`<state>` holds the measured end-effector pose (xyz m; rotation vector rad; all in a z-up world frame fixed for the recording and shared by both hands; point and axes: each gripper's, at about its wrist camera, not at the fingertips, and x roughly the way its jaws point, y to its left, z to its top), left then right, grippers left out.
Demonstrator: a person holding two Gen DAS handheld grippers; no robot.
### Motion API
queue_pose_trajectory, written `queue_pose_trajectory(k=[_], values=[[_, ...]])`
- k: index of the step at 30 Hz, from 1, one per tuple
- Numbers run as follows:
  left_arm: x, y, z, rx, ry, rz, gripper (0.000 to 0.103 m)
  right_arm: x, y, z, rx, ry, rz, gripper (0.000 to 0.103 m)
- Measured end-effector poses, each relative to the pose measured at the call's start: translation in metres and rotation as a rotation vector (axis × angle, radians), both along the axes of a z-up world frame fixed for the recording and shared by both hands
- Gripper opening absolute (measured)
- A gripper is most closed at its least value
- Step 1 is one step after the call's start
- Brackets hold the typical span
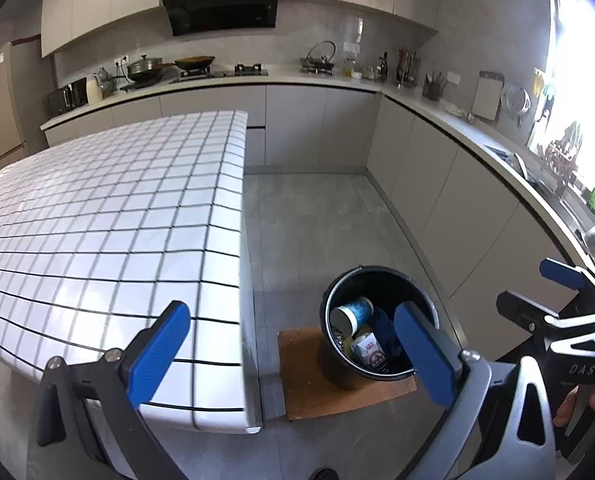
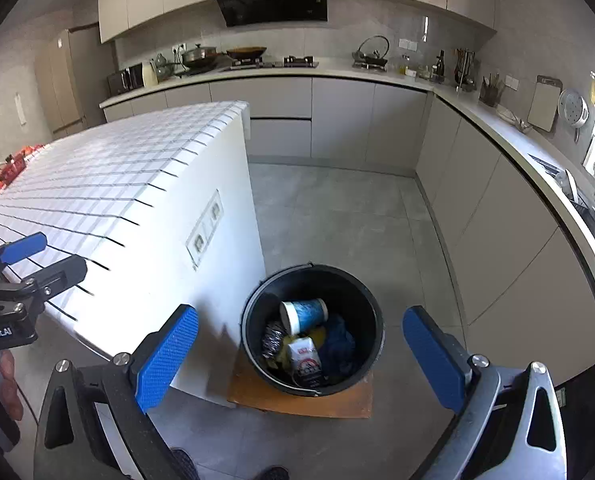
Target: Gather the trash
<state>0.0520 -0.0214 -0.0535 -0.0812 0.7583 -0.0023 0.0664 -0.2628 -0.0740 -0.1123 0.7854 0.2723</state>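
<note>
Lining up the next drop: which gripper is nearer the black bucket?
Right gripper, hovering open almost straight above the black bucket. Left gripper sits open, offset over the tiled counter's edge.

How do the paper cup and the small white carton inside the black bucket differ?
The blue-and-white paper cup is cylindrical and lies on its side atop the pile, its white end facing the tiled island; the small white carton is boxy, carries red print, and sits lower, nearer the camera. Both rest as trash inside the round black bucket, apart from either gripper.

Bright daylight from blown-out window on right; glare on tiled table; fisheye bending, dark corners.
</note>
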Motion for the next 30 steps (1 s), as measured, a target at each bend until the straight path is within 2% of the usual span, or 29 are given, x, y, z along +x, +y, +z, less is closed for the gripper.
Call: queue_pose_trajectory(k=[7, 10, 30], values=[[-0.014, 0.016, 0.020, 0.003, -0.058, 0.020, 0.103, -0.017, 0.019, 0.023, 0.023, -0.041, 0.008, 0.103], [-0.018, 0.019, 0.026, 0.027, -0.080, 0.034, 0.103, -0.023, 0.025, 0.031, 0.035, -0.052, 0.012, 0.103], [-0.036, 0.037, 0.052, 0.049, -0.188, 0.046, 0.103, -0.044, 0.048, 0.062, 0.062, -0.146, 0.008, 0.103]])
